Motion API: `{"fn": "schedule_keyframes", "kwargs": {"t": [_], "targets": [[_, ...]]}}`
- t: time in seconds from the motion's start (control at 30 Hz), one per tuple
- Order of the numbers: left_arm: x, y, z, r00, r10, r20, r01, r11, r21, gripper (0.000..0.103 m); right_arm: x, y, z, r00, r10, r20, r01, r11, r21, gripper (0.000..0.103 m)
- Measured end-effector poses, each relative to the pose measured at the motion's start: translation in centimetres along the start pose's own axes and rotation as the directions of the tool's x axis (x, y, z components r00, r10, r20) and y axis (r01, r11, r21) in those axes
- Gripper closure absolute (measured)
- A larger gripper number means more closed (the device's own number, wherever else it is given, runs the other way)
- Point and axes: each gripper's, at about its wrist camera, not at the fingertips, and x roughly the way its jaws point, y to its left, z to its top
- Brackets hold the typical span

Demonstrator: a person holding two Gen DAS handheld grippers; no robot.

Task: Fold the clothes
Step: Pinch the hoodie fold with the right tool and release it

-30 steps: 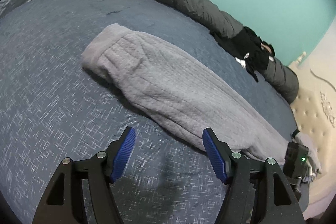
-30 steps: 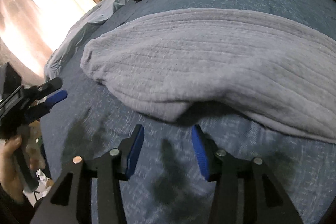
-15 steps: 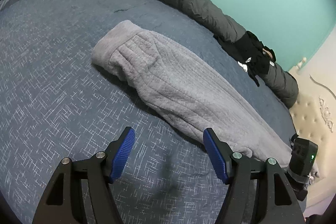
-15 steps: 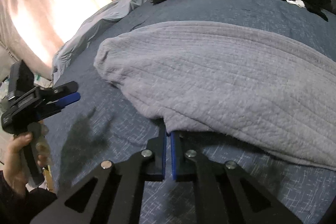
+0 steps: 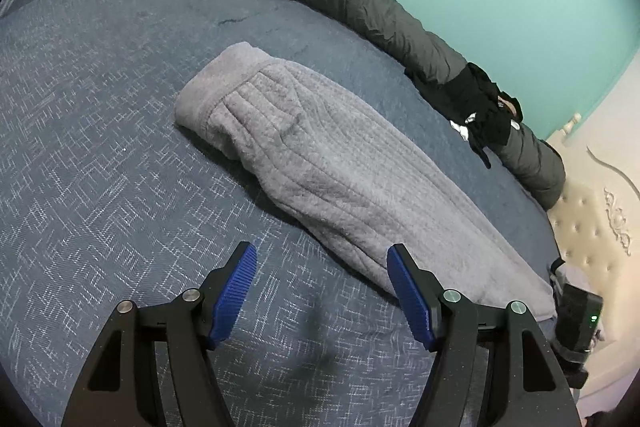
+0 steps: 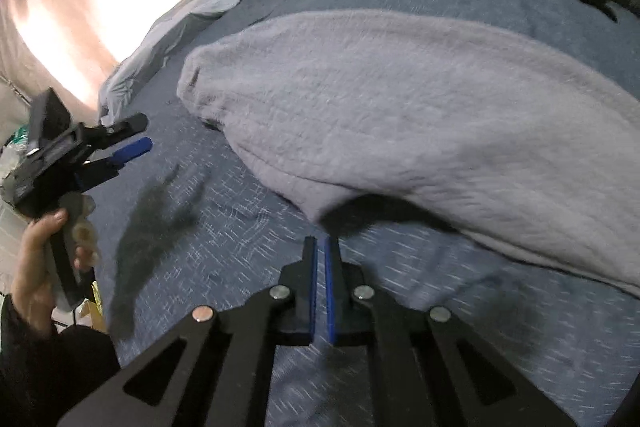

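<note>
Motion blur softens the right wrist view, where the right gripper is pressed together on the near edge of the grey fleece trousers, lifting it. The trousers are laid along the blue bedspread; the left gripper is held spread above it, empty, beside a dark bolster.

left gripper spread wide, right gripper clamped

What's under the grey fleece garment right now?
The grey fleece garment lies flat on the dark blue bedspread, which shows all around it. Near the right tool its edge is lifted, with only shadow beneath. Anything under the rest is covered.
</note>
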Motion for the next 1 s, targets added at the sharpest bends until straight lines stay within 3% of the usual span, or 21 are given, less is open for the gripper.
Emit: {"fn": "schedule_keyframes", "kwargs": {"t": [0.17,0.33,0.57,0.7,0.77,0.8,0.83,1.0], "targets": [[0.1,-0.3,-0.1,1.0,-0.001,-0.001,0.001,1.0,0.006,0.031,-2.5,-4.7,0.1,0.994,-0.108,0.025,0.105,0.989,0.104,0.099],[0.1,-0.8,-0.2,1.0,-0.002,-0.007,0.002,1.0,0.025,0.031,-2.8,-9.3,0.2,0.976,-0.22,0.004,0.214,0.953,0.214,0.098],[0.5,-1.0,-0.3,1.0,0.005,-0.02,-0.004,0.999,0.035,0.031,-2.5,-13.5,0.9,0.964,-0.264,-0.03,0.262,0.925,0.276,0.098],[0.7,-1.3,-0.4,1.0,0.005,-0.021,-0.005,0.999,0.039,0.031,-7.1,-15.7,0.3,0.966,-0.243,0.09,0.201,0.922,0.332,0.098],[0.9,-1.6,-0.3,1.0,0.006,-0.023,-0.005,0.999,0.045,0.031,-9.8,-17.6,-0.5,0.957,-0.258,0.13,0.194,0.907,0.374,0.087],[1.0,-1.8,-0.4,1.0,0.005,-0.025,-0.003,0.999,0.049,0.031,-11.2,-19.0,-1.1,0.949,-0.282,0.14,0.205,0.893,0.401,0.074],[1.1,-2.1,-0.4,1.0,0.003,-0.027,-0.002,0.999,0.053,0.031,-12.6,-20.3,-1.7,0.941,-0.305,0.15,0.216,0.877,0.429,0.071],[1.8,-3.7,-0.7,0.999,-0.005,-0.043,0.008,0.997,0.083,0.031,-19.3,-27.4,-5.7,0.894,-0.424,0.147,0.276,0.778,0.565,0.071]]}}
